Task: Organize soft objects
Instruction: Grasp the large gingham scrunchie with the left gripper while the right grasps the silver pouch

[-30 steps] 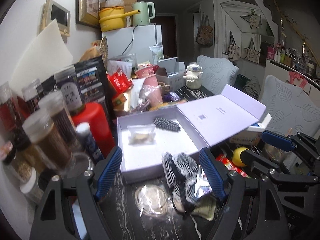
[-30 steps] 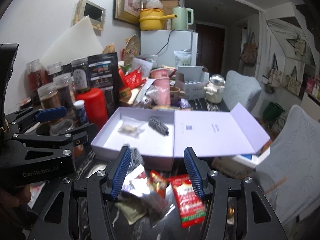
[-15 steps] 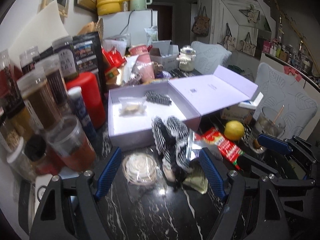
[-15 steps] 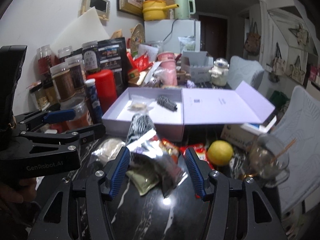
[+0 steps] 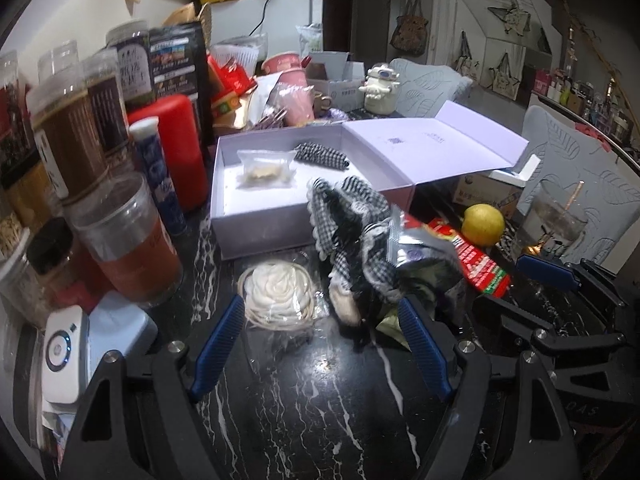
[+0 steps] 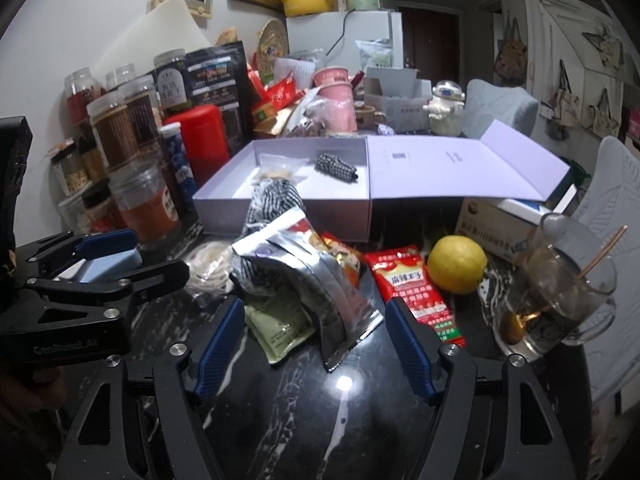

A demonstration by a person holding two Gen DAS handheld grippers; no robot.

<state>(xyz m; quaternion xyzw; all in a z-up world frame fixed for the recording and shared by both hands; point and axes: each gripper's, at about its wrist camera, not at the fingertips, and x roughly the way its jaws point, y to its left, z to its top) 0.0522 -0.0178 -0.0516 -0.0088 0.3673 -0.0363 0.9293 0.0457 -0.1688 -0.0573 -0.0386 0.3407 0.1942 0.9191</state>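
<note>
Left view only: bagged cream rosette (image 5: 278, 294), centre frame | Right view only: green sachet (image 6: 280, 326) | Count: two checked fabric pieces, one in lilac box (image 5: 260, 216), one checked scrunchie (image 5: 348, 220) on black marble before it | left gripper (image 5: 320, 344) wide, empty | right gripper (image 6: 314, 344) just widened, straddling silver pouch (image 6: 316, 280), pads clear

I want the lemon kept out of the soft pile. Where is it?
In the right wrist view the lemon sits right of centre on the black marble table, between the red snack packet and the glass cup.
</note>
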